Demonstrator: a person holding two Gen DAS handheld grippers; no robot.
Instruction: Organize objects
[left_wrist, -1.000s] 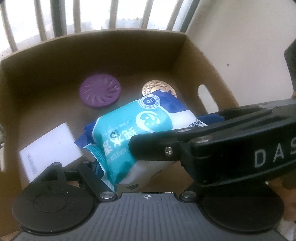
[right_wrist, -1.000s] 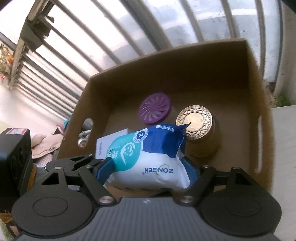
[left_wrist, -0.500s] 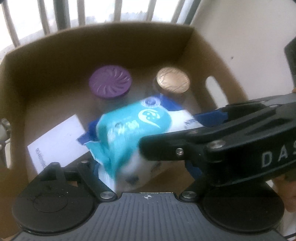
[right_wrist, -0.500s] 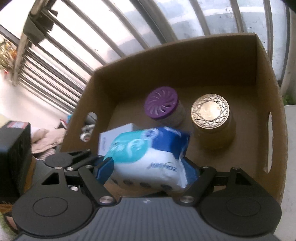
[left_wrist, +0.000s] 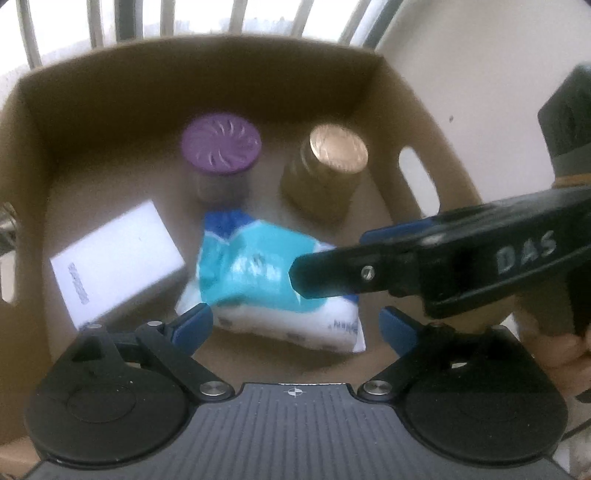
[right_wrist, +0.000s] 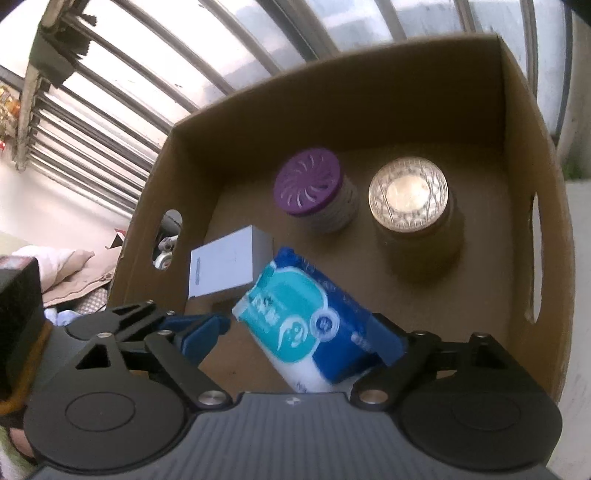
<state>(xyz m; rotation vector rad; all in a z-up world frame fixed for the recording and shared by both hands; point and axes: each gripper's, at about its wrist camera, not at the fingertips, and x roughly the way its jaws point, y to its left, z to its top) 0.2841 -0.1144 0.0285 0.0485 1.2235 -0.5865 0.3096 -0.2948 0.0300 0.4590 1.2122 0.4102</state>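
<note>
While both grippers' jaws just opened, wipes pack (left_wrist: 258, 273) lies free in box (left_wrist: 207, 74).

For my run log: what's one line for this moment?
wipes pack: in box | left gripper: open, jaws just opened | right gripper: open, jaws just opened

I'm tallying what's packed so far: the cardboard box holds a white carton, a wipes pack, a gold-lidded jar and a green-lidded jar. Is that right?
Not quite. The second jar's lid is purple, not green, as the right wrist view shows. The rest stands: the cardboard box holds the white carton, the wipes pack and the gold-lidded jar.
</note>
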